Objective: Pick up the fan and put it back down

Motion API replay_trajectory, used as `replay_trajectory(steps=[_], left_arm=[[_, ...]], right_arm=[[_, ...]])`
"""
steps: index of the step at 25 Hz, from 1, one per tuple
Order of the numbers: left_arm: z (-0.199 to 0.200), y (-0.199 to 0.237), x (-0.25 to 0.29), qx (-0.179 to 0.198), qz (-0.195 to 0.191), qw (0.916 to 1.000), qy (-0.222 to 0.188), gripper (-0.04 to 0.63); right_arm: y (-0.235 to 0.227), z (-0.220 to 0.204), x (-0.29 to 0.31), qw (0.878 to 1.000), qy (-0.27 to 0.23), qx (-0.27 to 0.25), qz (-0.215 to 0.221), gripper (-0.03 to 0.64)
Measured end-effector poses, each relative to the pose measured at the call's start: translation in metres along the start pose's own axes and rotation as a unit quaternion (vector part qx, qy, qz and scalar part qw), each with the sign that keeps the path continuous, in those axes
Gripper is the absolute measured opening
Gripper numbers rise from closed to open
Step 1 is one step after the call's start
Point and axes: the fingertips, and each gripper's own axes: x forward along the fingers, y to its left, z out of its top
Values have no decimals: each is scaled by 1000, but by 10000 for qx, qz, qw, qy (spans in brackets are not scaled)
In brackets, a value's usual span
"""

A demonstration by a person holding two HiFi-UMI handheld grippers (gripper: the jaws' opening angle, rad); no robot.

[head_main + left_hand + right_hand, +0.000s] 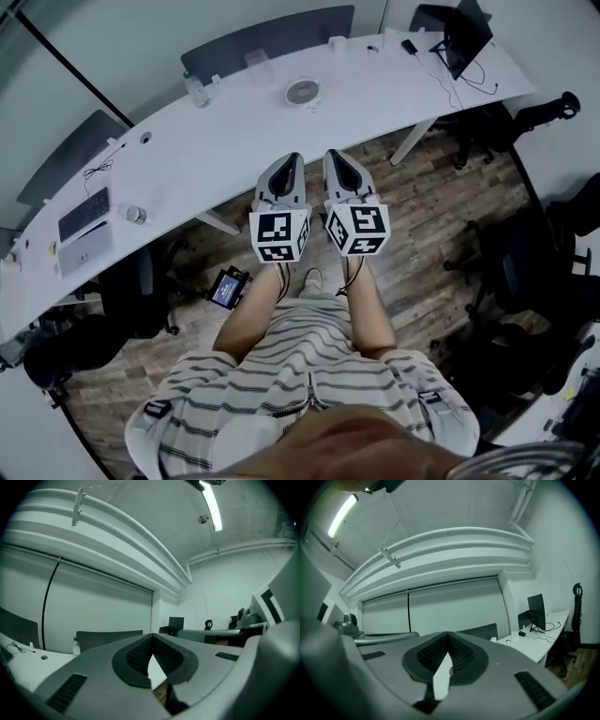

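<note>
Holding both forearms straight out, you have the left gripper (292,159) and the right gripper (335,156) level, side by side, jaws closed together and empty; the fan (302,91) sits on the white desk (225,131), well apart from them.

The fan (302,92) is small and round: a pale ring around a fine ribbed grille with a darker hub at the middle. It sits on the white desk (394,89), roughly midway along the curved top, between its near and far edges. Its round face shows from above, but whether it lies flat or stands tilted is unclear. A clear cup (258,64) stands apart, to its left and farther back.
</note>
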Motion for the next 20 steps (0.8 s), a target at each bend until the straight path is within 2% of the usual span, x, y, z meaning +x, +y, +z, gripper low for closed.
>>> replay_trajectory(steps=[9, 20], left_arm=[[-19, 35, 49, -124, 103, 9995, 268, 8], [-3, 107, 136, -121, -105, 9998, 152, 8]], right_arm=[[-11, -18, 63, 9995, 268, 48, 141, 12], [-28, -6, 169, 9997, 172, -41, -147, 12]])
